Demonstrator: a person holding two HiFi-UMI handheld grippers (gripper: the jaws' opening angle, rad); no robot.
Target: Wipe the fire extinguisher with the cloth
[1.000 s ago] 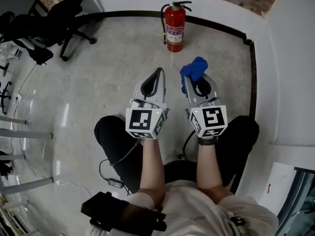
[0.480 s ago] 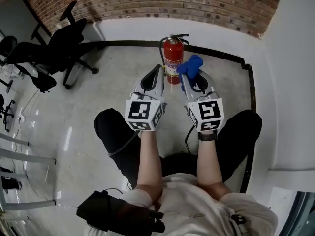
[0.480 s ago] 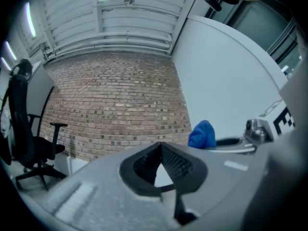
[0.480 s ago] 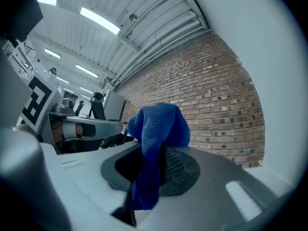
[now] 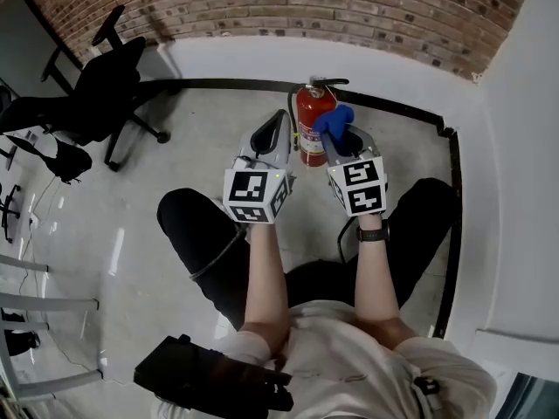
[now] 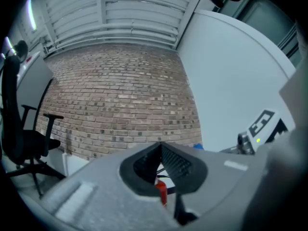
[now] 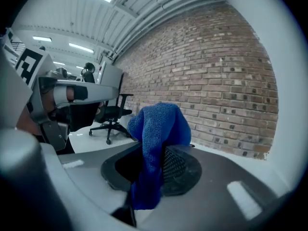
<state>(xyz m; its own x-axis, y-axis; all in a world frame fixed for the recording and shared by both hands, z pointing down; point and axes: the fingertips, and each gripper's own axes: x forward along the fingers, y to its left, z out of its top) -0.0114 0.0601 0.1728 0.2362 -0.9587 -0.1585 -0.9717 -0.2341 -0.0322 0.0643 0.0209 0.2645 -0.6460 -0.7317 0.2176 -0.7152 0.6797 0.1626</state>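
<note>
The right gripper (image 7: 155, 152) has its jaws clenched on the cloth (image 7: 159, 124), which is pinched at mid-length: a blue bunch stands up above the jaws and a tail hangs below them. The left gripper (image 6: 161, 150) has its jaws pressed together at the tips with nothing held. Through the gap under them a strip of the red extinguisher (image 6: 161, 192) shows, ahead of and below the jaws. So the cloth is in hand, but the wiping itself looks not yet begun. The extinguisher stands upright on the floor (image 5: 201, 138) against the foot of the brick wall (image 6: 120, 95), beyond both sets of jaws and roughly between the two grippers. No view shows cloth laid on metal, so I judge the whole wipe is left to do: body, neck and handle. The head view alone gives the layout, with both grippers side by side over the person's knees, the cloth's bunch overlapping the extinguisher's top in the picture, and a chair (image 5: 96, 94) well off to the left. Whether the cloth touches there cannot be told from above. The right gripper view shows the grip plainly but no extinguisher at all, only wall and chairs past the jaws. The left gripper view catches the extinguisher but only a sliver of blue.
</note>
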